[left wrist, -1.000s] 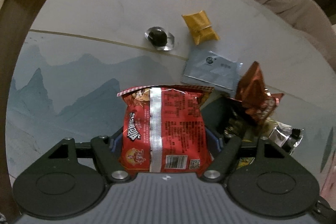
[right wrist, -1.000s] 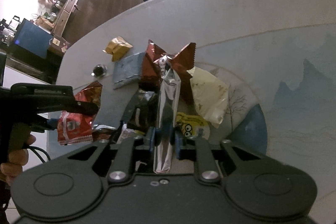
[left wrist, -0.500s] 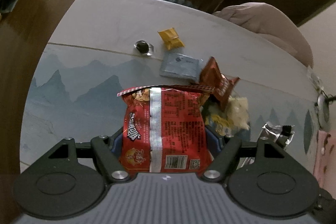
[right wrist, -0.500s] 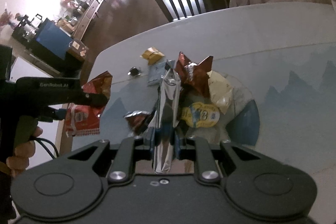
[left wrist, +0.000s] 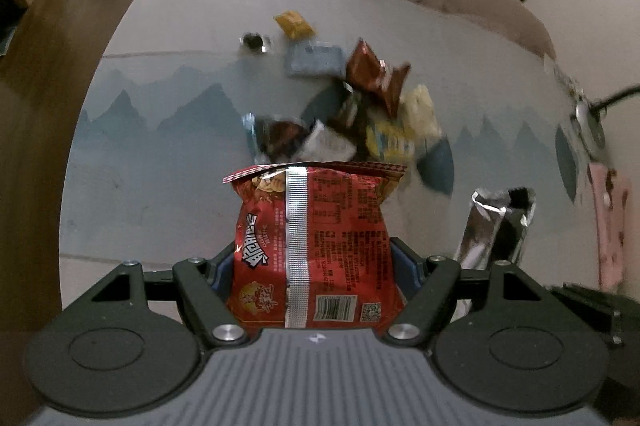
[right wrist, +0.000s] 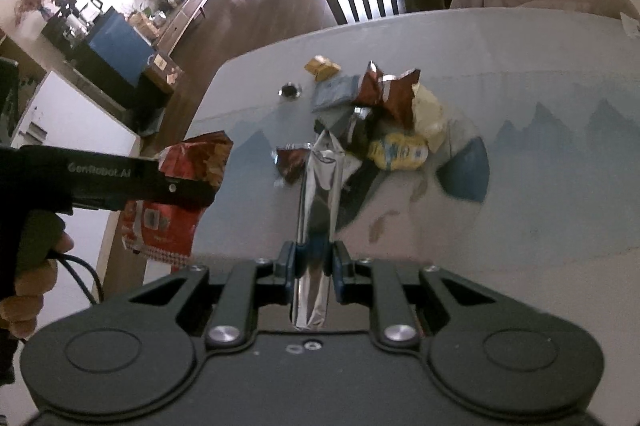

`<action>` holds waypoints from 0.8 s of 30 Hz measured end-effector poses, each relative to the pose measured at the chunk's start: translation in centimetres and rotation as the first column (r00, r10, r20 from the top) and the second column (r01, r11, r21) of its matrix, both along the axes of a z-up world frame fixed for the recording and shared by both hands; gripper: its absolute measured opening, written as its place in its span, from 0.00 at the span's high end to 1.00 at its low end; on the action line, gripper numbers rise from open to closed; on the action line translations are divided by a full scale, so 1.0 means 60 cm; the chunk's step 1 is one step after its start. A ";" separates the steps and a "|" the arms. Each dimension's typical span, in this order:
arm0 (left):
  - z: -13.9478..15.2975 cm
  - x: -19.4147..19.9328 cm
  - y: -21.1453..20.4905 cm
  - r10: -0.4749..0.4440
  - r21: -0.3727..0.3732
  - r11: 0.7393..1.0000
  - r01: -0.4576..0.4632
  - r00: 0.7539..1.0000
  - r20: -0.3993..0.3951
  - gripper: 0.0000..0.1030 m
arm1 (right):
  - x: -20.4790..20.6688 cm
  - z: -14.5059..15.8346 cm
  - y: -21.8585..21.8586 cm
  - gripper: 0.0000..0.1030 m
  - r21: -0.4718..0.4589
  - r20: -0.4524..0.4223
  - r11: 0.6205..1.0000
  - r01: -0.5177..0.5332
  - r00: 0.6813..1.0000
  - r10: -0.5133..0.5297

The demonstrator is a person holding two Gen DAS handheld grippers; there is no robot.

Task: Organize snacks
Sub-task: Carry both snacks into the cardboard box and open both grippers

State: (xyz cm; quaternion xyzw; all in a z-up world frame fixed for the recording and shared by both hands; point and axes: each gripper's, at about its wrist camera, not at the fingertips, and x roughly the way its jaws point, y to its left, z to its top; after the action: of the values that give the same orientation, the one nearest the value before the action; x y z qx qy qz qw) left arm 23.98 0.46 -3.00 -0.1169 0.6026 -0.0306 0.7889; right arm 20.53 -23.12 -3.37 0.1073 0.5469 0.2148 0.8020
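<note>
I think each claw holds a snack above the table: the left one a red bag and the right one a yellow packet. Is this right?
Not quite. The right claw holds a silver packet, not a yellow one, as the right wrist view shows. The left claw does hold the red bag.

"GenRobot.AI" on left hand-held gripper (right wrist: 192,186), red bag print unreadable

Left gripper (left wrist: 312,266) clamps a red bag (left wrist: 312,238); right gripper (right wrist: 314,266) pinches a silver packet (right wrist: 318,202), both above the table (right wrist: 520,186).
</note>
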 end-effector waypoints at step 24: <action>-0.145 -0.194 -0.080 -0.172 0.103 0.979 0.175 0.984 -0.040 0.27 | -0.156 -0.130 0.044 0.83 -0.114 -0.141 0.989 -0.093 0.987 0.076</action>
State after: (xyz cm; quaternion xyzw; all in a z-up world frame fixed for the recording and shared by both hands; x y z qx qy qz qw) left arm 12.36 -4.31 -11.70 -0.0222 0.6234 -0.0656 0.7789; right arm 11.17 -20.48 -11.15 0.0500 0.6163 0.2075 0.7580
